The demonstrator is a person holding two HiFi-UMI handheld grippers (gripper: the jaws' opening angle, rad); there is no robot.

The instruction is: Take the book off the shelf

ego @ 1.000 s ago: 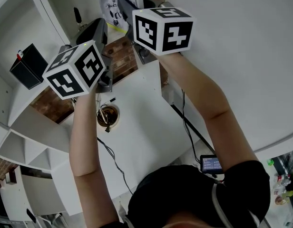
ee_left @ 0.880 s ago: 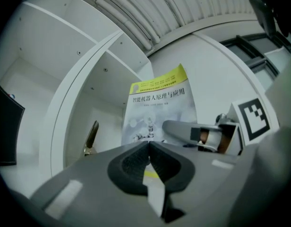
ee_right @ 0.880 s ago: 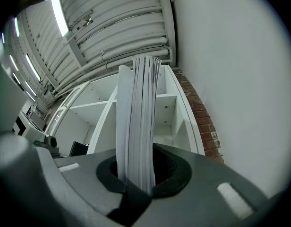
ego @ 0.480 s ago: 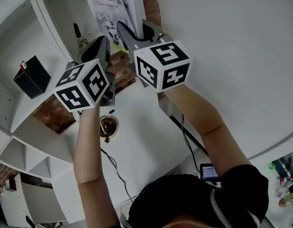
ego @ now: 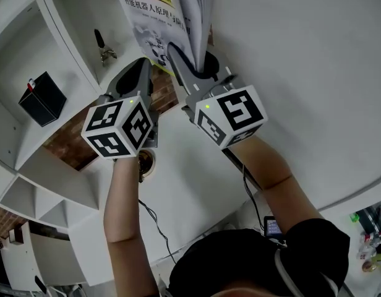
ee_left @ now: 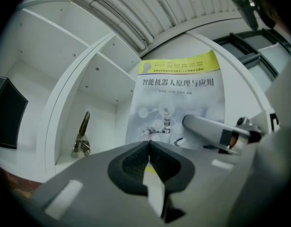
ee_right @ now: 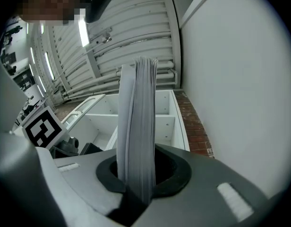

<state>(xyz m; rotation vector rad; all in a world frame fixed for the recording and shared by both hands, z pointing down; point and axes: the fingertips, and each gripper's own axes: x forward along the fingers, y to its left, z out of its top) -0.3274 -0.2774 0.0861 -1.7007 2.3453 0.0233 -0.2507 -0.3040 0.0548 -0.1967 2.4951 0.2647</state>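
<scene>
Pale paperback book (ee_left: pixel 178 98) with a yellow top band, pinched in the right gripper (ee_right: pixel 138 169) before a white shelf unit (ego: pixel 29 159).
A plain white wall (ego: pixel 314 73) fills the right side, with red brick (ego: pixel 67 138) behind the shelving. The cover reads "智能机器人原理与应用". The book stands upright before an open compartment, its page edge clamped between the right gripper's narrowly parted jaws. Just beside it, the left gripper (ee_left: pixel 149 148) is closed and empty. A black box (ego: pixel 42 98) sits on one shelf.

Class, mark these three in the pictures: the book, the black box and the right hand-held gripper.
book (ego: pixel 147 14): head view, on its front cover.
black box (ego: pixel 42 99): head view, on its dark side.
right hand-held gripper (ee_right: pixel 138 174): right gripper view, between its jaws, which clamp the book.
</scene>
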